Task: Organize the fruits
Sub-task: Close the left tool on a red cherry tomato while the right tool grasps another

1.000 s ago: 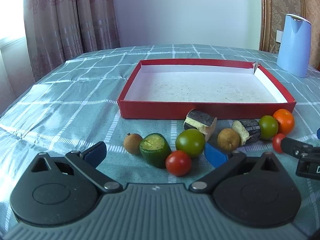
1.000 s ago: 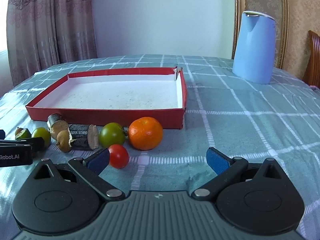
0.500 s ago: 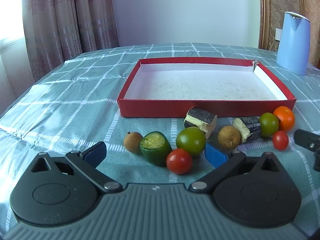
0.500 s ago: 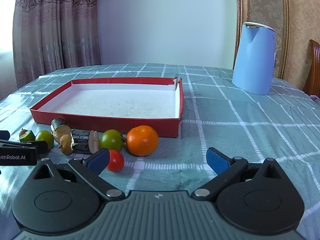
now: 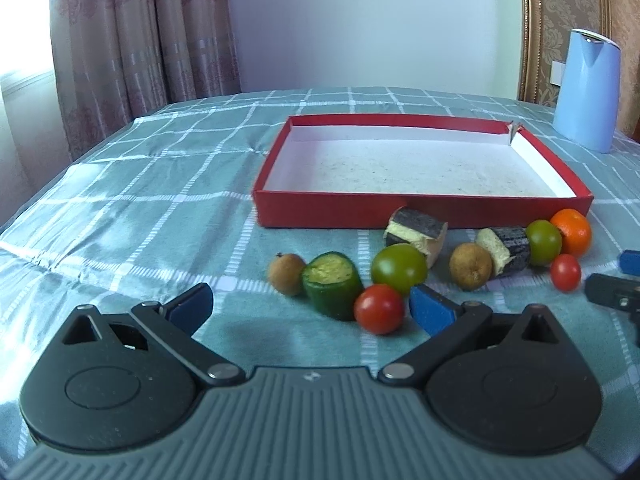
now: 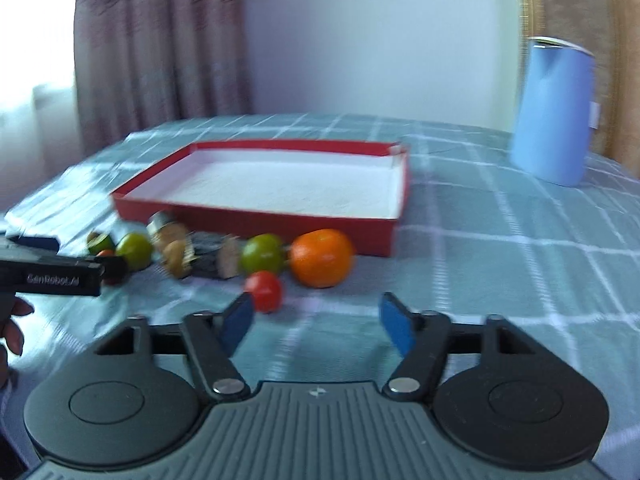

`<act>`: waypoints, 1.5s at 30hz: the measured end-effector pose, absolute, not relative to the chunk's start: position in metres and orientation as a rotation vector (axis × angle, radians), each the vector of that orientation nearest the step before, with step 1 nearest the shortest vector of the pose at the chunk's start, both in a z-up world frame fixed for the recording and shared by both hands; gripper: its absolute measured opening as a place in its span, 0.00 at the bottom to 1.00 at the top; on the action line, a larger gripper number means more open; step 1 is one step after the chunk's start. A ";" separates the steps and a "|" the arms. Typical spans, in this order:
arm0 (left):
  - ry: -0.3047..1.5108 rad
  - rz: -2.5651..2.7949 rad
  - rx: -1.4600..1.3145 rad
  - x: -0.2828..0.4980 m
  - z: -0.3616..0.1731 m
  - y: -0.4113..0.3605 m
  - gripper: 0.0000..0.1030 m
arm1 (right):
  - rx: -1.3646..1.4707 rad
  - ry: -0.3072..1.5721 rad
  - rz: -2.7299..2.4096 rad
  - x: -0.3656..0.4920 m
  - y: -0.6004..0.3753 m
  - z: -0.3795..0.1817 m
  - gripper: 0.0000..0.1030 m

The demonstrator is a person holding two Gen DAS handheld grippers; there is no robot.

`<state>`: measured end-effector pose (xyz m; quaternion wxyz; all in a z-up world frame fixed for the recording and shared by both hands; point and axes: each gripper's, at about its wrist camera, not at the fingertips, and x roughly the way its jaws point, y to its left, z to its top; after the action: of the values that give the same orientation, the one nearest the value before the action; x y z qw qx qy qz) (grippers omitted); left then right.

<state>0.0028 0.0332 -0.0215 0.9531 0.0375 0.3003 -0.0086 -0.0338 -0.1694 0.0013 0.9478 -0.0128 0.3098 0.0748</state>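
The only legible writing is "GenRobot.AI", blurred, in pale letters along the black side of the left gripper [image 6: 64, 276], seen from the right wrist view.

Each hand-held gripper [image 6: 316, 322]: grey ribbed body, black arms, blue pads, apparently "GenRobot.AI".

Fruits [image 6: 224, 256] blurred in right wrist view

Daylight from the window left of the red box [image 5: 420, 212] glares on the cloth [image 5: 120, 216]; the right wrist view is motion-blurred, both frames bowed and dark-cornered.
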 end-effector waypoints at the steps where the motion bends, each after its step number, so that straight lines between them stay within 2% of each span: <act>1: 0.610 -0.026 0.070 0.002 -0.021 0.035 1.00 | -0.030 0.637 0.162 -0.031 -0.165 0.000 0.53; 2: 0.612 -0.031 0.062 0.002 -0.021 0.037 1.00 | -0.028 0.650 0.177 -0.026 -0.161 -0.002 0.47; 9: 0.575 -0.060 0.055 -0.009 -0.016 0.044 1.00 | -0.027 0.671 0.209 -0.007 -0.148 -0.007 0.38; 11: 0.558 -0.072 0.057 -0.013 -0.016 0.047 1.00 | -0.033 0.671 0.209 -0.006 -0.146 -0.007 0.29; 14: 0.542 -0.071 0.072 -0.018 -0.018 0.050 1.00 | -0.025 0.667 0.204 -0.006 -0.148 -0.008 0.24; 24: 0.581 -0.185 0.018 -0.021 -0.017 0.038 0.99 | 0.000 0.661 0.211 -0.005 -0.152 -0.008 0.24; 26: 0.574 -0.190 0.036 -0.021 -0.018 0.030 0.94 | 0.016 0.662 0.216 -0.004 -0.154 -0.008 0.24; 28: 0.596 -0.223 0.034 -0.018 -0.020 0.026 0.79 | 0.017 0.661 0.216 -0.004 -0.154 -0.008 0.24; 30: 0.613 -0.232 0.037 -0.016 -0.023 0.021 0.79 | 0.022 0.662 0.218 -0.004 -0.155 -0.008 0.24; 33: 0.590 -0.222 0.063 -0.017 -0.024 0.017 0.67 | 0.035 0.662 0.222 -0.004 -0.157 -0.008 0.24; 35: 0.588 -0.228 0.068 -0.017 -0.023 0.015 0.66 | 0.039 0.661 0.223 -0.004 -0.158 -0.008 0.24; 37: 0.579 -0.231 0.072 -0.019 -0.022 0.014 0.53 | 0.041 0.662 0.224 -0.004 -0.158 -0.008 0.24; 41: 0.583 -0.222 0.094 -0.020 -0.021 0.010 0.47 | 0.043 0.662 0.225 -0.004 -0.158 -0.008 0.24; 42: 0.587 -0.229 0.087 -0.021 -0.021 0.010 0.42 | 0.045 0.662 0.225 -0.003 -0.158 -0.008 0.24; 45: 0.584 -0.225 0.086 -0.023 -0.020 0.009 0.40 | 0.046 0.662 0.225 -0.004 -0.158 -0.008 0.24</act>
<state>-0.0226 0.0089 -0.0200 0.9506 0.0423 0.2870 -0.1109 -0.0037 -0.1577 -0.0077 0.9392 0.0225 0.3245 0.1104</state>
